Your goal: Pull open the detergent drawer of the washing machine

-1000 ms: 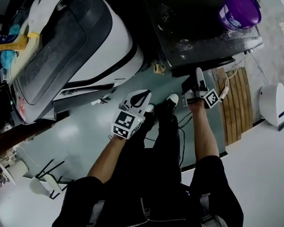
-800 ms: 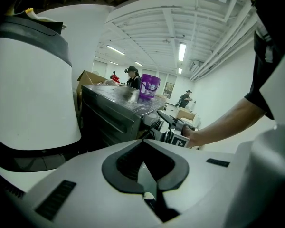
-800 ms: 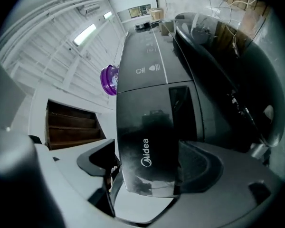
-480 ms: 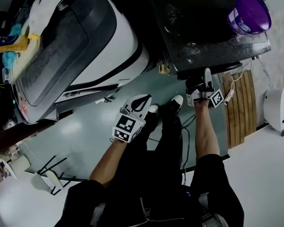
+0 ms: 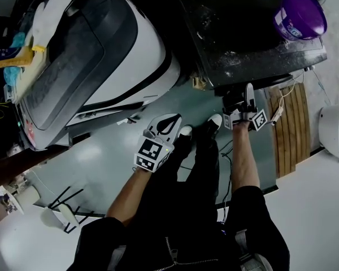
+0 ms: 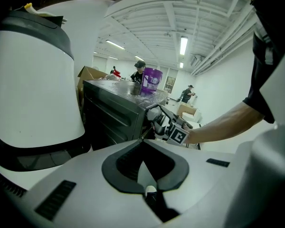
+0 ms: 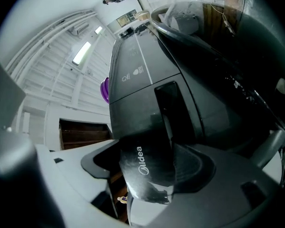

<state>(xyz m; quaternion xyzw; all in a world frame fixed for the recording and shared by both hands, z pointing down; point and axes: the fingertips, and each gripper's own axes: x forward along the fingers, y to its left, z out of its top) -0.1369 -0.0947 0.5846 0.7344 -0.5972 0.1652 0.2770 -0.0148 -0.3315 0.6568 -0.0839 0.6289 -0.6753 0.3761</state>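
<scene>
The dark washing machine [image 5: 243, 38] stands at the top of the head view. My right gripper [image 5: 241, 97] is up against its front top edge. In the right gripper view the glossy black drawer front [image 7: 142, 160] marked "Midea" fills the space between the jaws of my right gripper [image 7: 148, 146]. The jaws have just been closing, and both pads now touch its sides. My left gripper [image 5: 168, 122] hangs low over the floor, away from the machine. Its tips meet in the left gripper view [image 6: 143, 144] with nothing between them.
A purple bucket [image 5: 300, 13] sits on the machine's top. A large white machine [image 5: 101, 55] with cloths on it [image 5: 22, 49] stands to the left. A wooden pallet [image 5: 288, 123] and a white appliance [image 5: 334, 130] are at the right. My shoes [image 5: 214, 120] are close to the machine.
The right gripper has turned a little and settled against the machine's front edge. The left gripper has stayed where it was.
</scene>
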